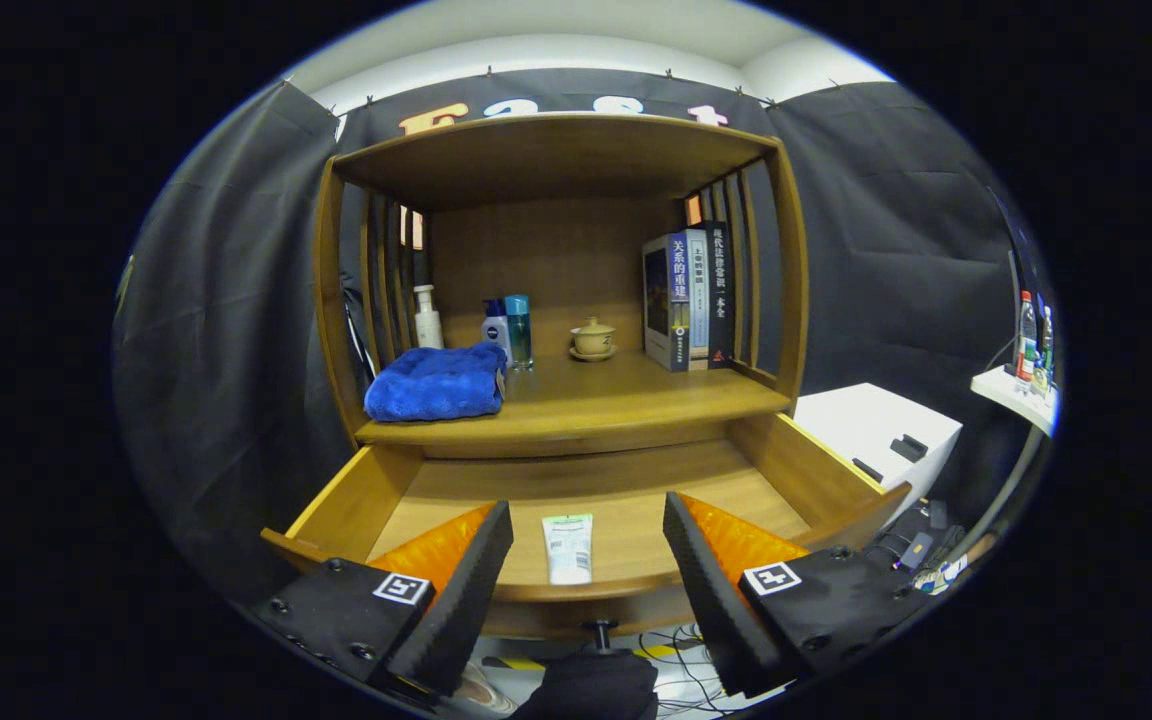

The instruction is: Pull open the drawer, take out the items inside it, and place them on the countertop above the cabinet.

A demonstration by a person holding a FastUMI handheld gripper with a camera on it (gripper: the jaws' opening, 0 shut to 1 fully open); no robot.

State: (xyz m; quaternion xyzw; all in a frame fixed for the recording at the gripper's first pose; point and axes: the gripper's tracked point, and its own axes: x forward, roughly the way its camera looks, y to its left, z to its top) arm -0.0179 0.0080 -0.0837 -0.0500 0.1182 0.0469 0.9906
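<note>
My gripper is spread wide, holding nothing. One tube lies between my fingers in the open drawer. On the countertop: one blue towel, three bottles, three books, one lidded cup.

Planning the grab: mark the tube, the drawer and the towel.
tube point(568, 547): gripper view, middle of its body.
drawer point(341, 505): gripper view, its side wall.
towel point(434, 384): gripper view, top fold.

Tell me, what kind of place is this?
Probably a mock-up home corner set up in a test booth: a wooden cabinet with books, a teacup and a blue towel. The gripper, jaws open, hovers over its open drawer.
</note>
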